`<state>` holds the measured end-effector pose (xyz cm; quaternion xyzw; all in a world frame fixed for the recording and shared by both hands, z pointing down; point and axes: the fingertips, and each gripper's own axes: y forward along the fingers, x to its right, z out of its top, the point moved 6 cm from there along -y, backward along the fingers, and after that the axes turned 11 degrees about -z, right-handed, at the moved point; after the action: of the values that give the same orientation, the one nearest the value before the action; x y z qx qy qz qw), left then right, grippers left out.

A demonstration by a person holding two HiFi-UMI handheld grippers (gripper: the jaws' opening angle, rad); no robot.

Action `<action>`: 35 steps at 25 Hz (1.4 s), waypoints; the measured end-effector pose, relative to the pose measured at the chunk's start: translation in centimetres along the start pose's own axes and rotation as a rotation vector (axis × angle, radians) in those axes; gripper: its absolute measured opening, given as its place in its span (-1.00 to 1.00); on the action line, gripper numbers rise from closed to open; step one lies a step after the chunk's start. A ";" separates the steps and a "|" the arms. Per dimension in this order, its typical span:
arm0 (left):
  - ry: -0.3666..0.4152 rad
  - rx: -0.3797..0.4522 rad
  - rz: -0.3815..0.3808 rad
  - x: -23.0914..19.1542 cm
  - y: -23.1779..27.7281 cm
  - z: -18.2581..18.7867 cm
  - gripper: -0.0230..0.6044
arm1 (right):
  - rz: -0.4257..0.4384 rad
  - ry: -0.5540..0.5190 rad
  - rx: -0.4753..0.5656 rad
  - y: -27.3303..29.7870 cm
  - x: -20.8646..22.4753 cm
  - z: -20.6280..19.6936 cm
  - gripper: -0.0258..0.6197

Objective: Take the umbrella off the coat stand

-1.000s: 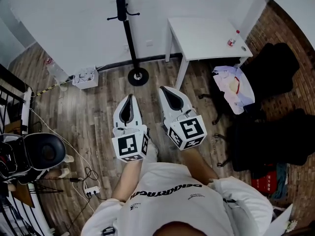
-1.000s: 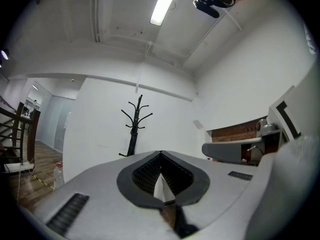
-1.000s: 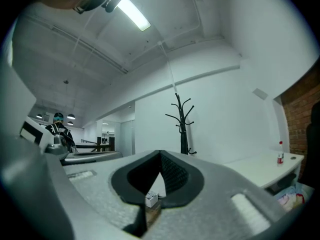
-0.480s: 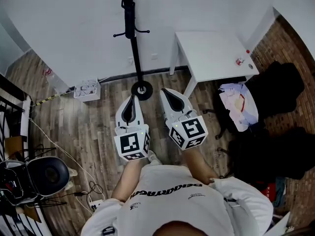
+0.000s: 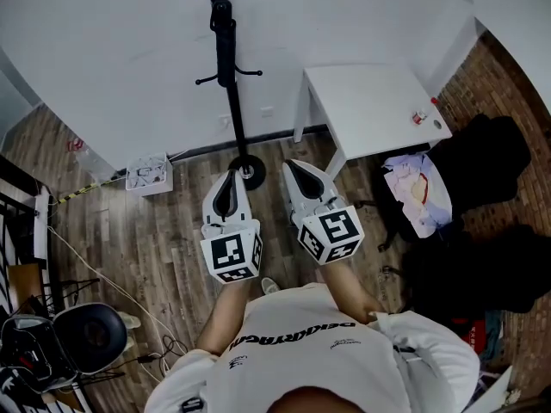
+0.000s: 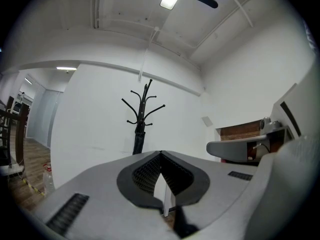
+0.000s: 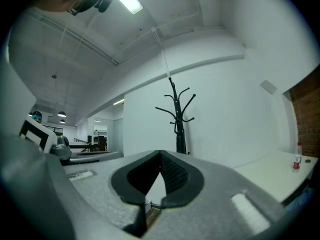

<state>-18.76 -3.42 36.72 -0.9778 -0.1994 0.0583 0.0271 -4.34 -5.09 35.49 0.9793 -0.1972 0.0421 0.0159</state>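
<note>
Tongs: left tongs (image 5: 231, 174) and right tongs (image 5: 289, 165) both closed, nothing held.
Umbrella (image 5: 225, 41): black, folded, hanging upright along the coat stand (image 5: 234, 119) pole at the wall.
Bearing: ahead and higher; left tongs nearer its line.

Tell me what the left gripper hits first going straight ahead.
Probably the coat stand, almost dead ahead, nothing between. It sits slightly left of the jaws' line, so the wall behind may come first.

The black metal coat stand (image 5: 227, 84) rises before the white wall (image 5: 112, 67); a white rectangular table (image 5: 366, 101) stands right of it, a small white box (image 5: 148, 175) left.
</note>
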 end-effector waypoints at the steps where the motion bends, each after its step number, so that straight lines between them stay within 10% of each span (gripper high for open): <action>1: -0.003 -0.003 0.000 -0.3 0.3 0.0 -0.94 | -0.004 -0.002 -0.002 0.4 0.0 0.0 -0.93; 27: 0.031 0.008 0.103 -6.4 20.3 -2.2 -0.92 | 0.094 0.027 -0.059 16.7 10.0 -1.8 -0.93; 35: -0.012 -0.008 0.142 -11.1 27.5 -2.5 -0.53 | 0.129 0.036 -0.075 23.3 12.2 -2.0 -0.93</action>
<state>-17.96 -33.13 38.25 -0.9892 -0.1301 0.0650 0.0177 -2.27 -31.17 38.90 0.9624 -0.2611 0.0530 0.0535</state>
